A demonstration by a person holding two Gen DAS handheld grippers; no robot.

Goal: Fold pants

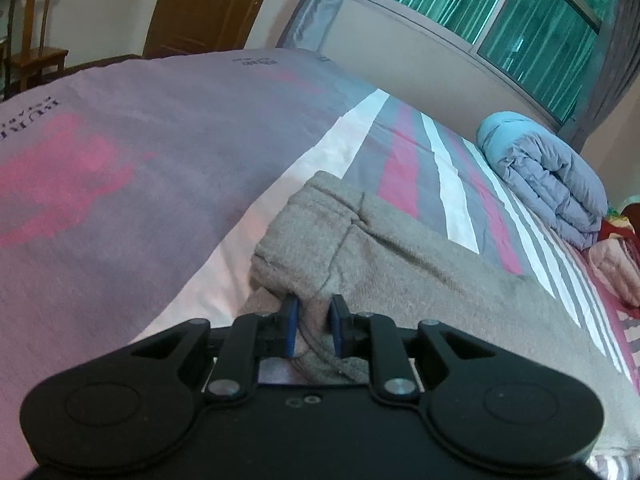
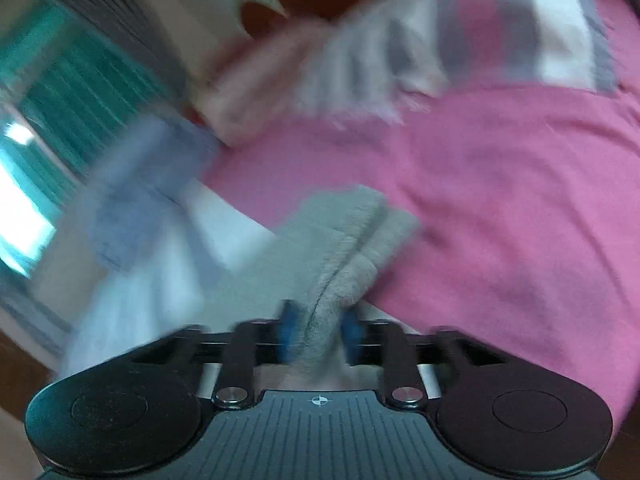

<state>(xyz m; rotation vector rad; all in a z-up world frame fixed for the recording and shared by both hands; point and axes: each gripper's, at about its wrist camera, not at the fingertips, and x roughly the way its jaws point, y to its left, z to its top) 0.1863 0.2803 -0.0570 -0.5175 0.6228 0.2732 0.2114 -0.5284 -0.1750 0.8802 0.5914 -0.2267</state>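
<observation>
The grey pants (image 1: 400,256) lie on the striped bedsheet (image 1: 160,184), with the waistband end bunched toward the far left. My left gripper (image 1: 314,322) is shut on a fold of the grey fabric at its near edge, blue pads on both sides. In the right wrist view, which is motion-blurred, my right gripper (image 2: 318,328) is shut on another bunch of the grey pants (image 2: 340,236), held over the pink part of the sheet (image 2: 500,208).
A folded light-blue quilt (image 1: 548,176) lies at the bed's far right; it also shows blurred in the right wrist view (image 2: 140,200). A window with green curtains (image 1: 520,20), a brown door (image 1: 208,4) and a wooden chair (image 1: 32,40) stand beyond the bed.
</observation>
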